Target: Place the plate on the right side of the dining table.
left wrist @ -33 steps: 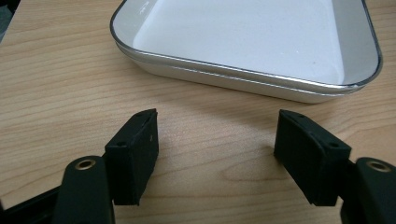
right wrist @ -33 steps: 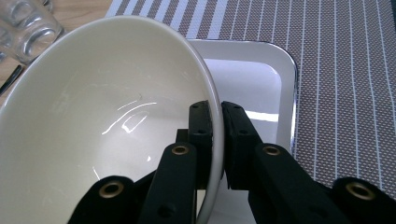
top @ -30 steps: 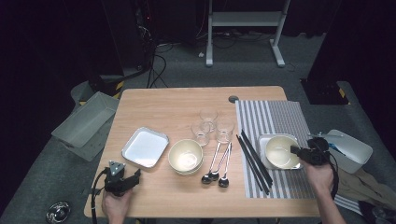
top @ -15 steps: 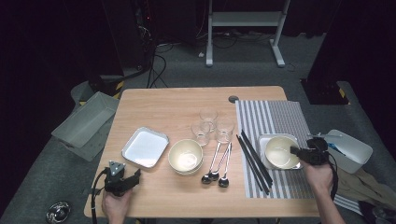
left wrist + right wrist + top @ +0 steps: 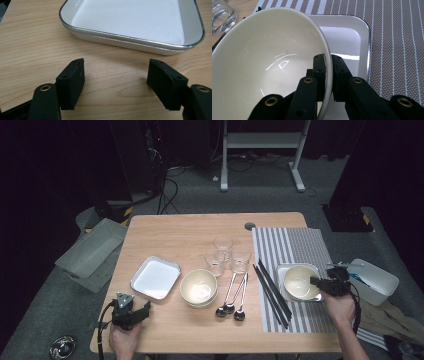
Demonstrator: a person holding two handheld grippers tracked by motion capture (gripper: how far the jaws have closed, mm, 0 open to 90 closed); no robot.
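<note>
Two grippers | right gripper [image 5: 328,75] clenched on bowl [image 5: 262,67] rim | left gripper [image 5: 115,82] released, beside tray [image 5: 130,42] edge

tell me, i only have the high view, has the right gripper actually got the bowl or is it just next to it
Observer: The right gripper is shut on the bowl's rim, one jaw inside, one outside.
Operator: what's under the bowl
Observer: A white tray on the striped mat; the bowl is tilted over it.
Operator: and the left one
Observer: The left gripper is open over bare table, facing the other white tray, not touching it.
</note>
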